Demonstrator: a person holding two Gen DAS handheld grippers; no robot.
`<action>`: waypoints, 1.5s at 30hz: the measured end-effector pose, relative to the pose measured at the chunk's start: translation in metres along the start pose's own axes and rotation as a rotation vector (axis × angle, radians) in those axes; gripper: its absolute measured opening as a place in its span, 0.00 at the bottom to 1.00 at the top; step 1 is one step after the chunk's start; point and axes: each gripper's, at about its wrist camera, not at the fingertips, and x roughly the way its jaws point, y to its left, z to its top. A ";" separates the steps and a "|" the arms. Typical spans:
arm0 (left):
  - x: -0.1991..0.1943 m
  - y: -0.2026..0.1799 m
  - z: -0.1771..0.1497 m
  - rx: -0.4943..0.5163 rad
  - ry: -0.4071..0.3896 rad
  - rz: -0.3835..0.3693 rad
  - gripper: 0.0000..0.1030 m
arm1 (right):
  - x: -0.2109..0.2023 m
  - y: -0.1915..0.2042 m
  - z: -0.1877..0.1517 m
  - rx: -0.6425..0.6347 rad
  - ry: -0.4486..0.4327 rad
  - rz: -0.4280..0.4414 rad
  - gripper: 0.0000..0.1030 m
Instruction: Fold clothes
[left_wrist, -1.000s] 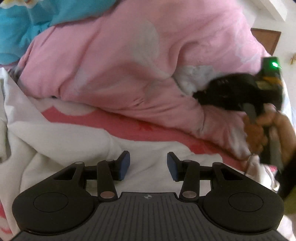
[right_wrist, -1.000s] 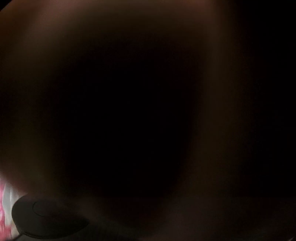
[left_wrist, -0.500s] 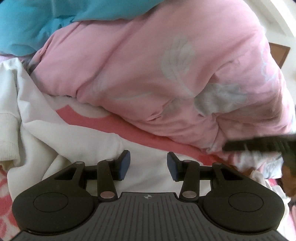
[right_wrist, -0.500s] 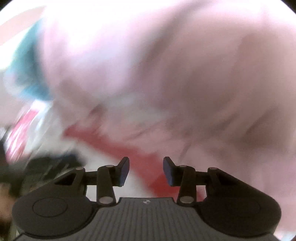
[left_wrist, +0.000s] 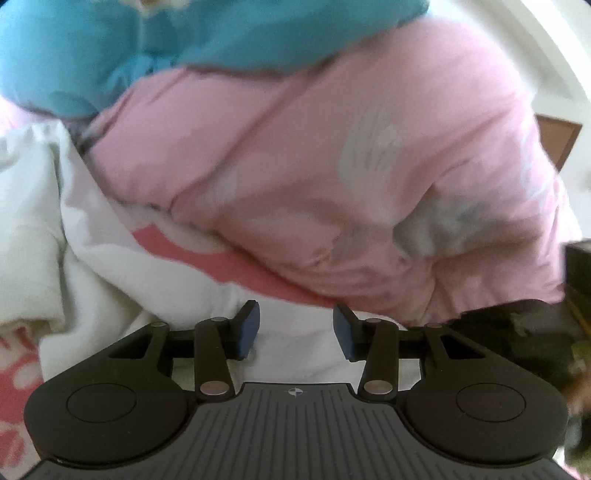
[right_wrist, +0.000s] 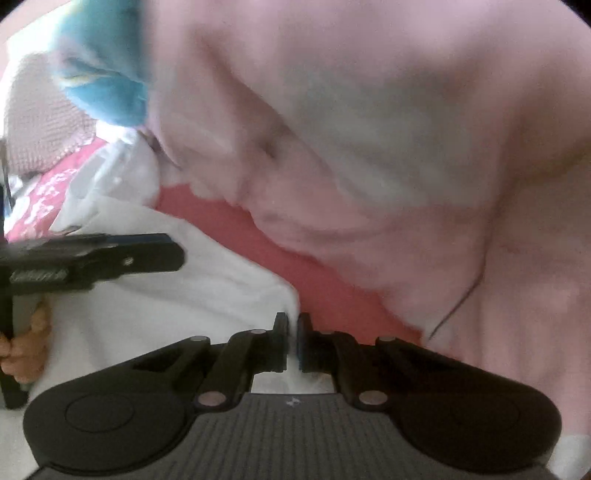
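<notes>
Behind, heaped pink quilt (left_wrist: 332, 177) under a blue blanket (left_wrist: 155, 48); below, red patterned bedding (right_wrist: 258, 236). White garment (left_wrist: 122, 280) spread in front of the quilt. Left gripper (left_wrist: 295, 328) half open above the white cloth, pinching nothing. Right gripper (right_wrist: 291, 341) clamped tight on a raised corner of the white garment.
</notes>
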 end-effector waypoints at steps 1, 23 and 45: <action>-0.001 -0.002 0.001 0.008 -0.017 0.005 0.43 | -0.009 0.017 -0.003 -0.074 -0.047 -0.064 0.05; 0.015 -0.001 -0.001 0.039 0.049 0.056 0.44 | -0.100 0.058 -0.050 -0.057 -0.133 -0.019 0.40; 0.015 0.003 0.000 0.017 0.034 0.051 0.44 | -0.059 0.061 -0.039 -0.320 -0.098 -0.132 0.08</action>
